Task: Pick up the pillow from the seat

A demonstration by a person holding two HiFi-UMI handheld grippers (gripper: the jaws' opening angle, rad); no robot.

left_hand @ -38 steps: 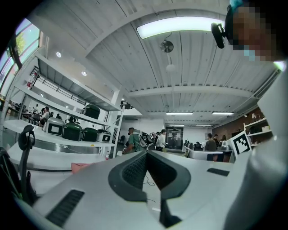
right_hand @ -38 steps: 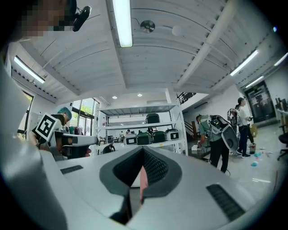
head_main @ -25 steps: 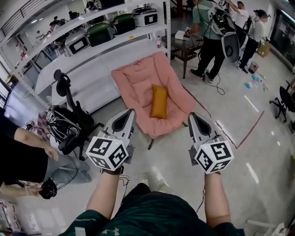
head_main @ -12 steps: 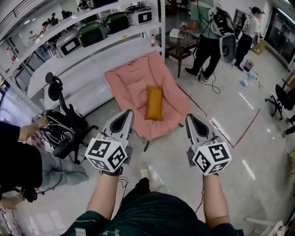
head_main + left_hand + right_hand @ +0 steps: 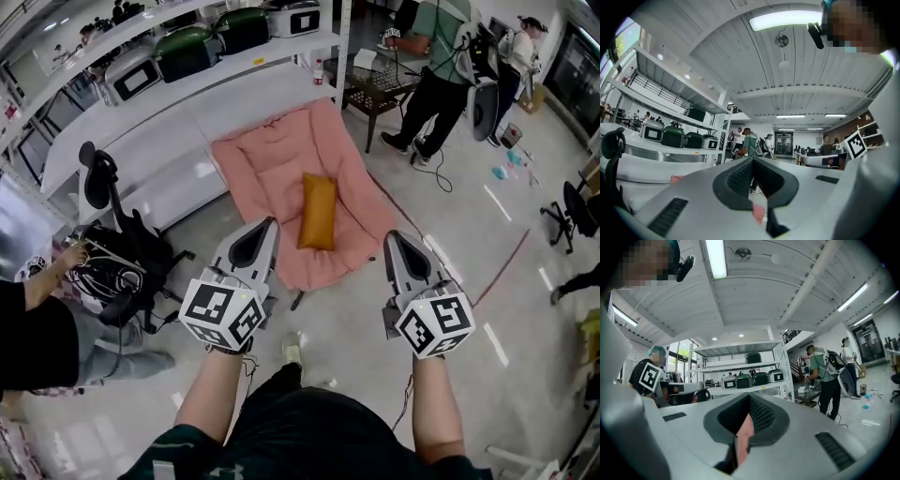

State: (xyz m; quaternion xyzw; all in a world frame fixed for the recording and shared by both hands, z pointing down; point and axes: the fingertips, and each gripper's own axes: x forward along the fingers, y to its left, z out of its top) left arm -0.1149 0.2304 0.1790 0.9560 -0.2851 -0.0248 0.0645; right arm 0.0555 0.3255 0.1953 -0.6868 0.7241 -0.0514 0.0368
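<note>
Head view: an orange pillow [image 5: 318, 211] lies lengthwise on the middle of a pink padded seat [image 5: 267, 159], its long axis running away from the person. The seat stands on the pale floor [image 5: 469, 375], in front of a white shelf [image 5: 216, 80] carrying green and silver appliances. The left tool [image 5: 265, 225] and right tool [image 5: 394, 236] are held side by side, short of the seat's near edge and apart from the pillow, which appears between and beyond their tips. Each tool's jaws are together with nothing clamped. A black office chair [image 5: 108, 248] stands to the left of the seat.
</note>
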